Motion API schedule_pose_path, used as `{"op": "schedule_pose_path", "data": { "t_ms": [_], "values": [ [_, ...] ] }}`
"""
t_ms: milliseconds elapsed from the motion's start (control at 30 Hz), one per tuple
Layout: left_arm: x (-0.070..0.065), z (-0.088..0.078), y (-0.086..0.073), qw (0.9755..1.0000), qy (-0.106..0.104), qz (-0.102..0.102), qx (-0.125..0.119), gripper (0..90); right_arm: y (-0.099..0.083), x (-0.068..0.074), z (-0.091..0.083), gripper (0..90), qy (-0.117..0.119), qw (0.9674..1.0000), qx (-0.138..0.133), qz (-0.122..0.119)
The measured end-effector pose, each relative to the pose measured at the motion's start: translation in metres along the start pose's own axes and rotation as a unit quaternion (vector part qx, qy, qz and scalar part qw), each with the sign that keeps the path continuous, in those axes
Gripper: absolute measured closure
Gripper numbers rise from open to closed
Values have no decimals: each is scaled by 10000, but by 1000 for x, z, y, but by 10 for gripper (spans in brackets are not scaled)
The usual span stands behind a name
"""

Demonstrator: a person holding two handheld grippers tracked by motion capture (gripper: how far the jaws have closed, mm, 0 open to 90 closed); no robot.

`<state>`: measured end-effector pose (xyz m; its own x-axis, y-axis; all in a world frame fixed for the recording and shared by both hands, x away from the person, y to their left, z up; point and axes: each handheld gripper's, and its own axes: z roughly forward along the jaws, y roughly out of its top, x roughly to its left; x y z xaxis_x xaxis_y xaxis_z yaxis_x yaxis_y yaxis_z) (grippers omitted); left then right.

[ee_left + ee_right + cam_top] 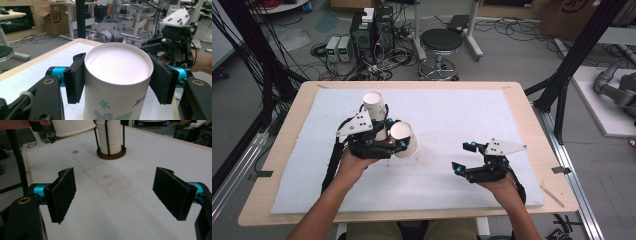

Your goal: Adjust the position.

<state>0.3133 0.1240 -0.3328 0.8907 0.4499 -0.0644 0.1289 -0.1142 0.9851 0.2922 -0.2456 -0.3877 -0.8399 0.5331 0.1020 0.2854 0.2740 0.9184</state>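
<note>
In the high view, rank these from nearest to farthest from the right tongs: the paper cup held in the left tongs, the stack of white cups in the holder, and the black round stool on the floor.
1. The white paper cup clamped in the left tongs, across the white mat to their left.
2. The stack of white cups in the holder, just behind that cup, farther left.
3. The black round stool, on the floor beyond the table's far edge.

Measured from the right tongs.

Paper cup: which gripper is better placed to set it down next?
Probably left: the left gripper is already shut on the paper cup. The right gripper is open with nothing between its jaws, off to the side.
</note>
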Motion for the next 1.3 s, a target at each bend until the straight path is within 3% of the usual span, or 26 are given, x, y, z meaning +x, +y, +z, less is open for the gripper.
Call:
{"op": "schedule_pose_path", "data": {
  "t_ms": [367, 600, 1300],
  "values": [
    [-8, 9, -8, 9993, -350, 63, 116, 359, 8, 8, 20, 190, 417, 9989, 18, -222],
    [-18, 18, -9, 9972, -688, 187, 222, 359, 18, 18, 36, 191, 844, 9956, 35, -403],
    [-27, 35, -14, 9935, -1086, 159, 300, 360, 24, 26, 60, 198, 1372, 9893, 112, -483]
  ]
}}
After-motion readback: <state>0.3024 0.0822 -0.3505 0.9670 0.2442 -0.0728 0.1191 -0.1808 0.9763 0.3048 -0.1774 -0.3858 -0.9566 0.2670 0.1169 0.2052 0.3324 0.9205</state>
